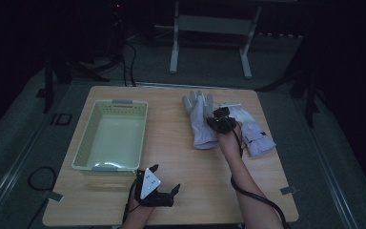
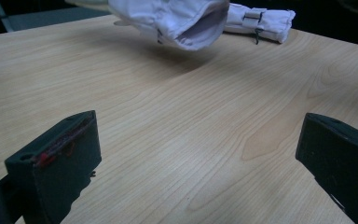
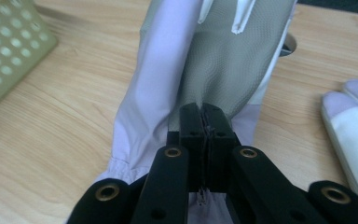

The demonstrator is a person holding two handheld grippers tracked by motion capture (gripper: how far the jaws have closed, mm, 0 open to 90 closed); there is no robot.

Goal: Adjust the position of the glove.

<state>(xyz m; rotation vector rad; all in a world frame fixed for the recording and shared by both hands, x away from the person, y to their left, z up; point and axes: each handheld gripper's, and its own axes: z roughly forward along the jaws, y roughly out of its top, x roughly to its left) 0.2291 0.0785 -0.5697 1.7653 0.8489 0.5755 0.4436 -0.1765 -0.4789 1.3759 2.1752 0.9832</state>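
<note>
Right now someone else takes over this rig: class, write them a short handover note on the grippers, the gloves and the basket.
Right gripper: shut on the left-hand glove, pinching its grey mesh fabric; its cuff looks raised off the table.
Left gripper: open, holding nothing, near the front edge beside the basket.
Second glove: lying flat to the right, untouched.
Done: first glove gripped.
Left, probably: put both gloves into the basket, which holds nothing yet.

bare table [image 1: 181, 157] between basket [image 1: 112, 136] and gloves [image 1: 201, 125]
</note>
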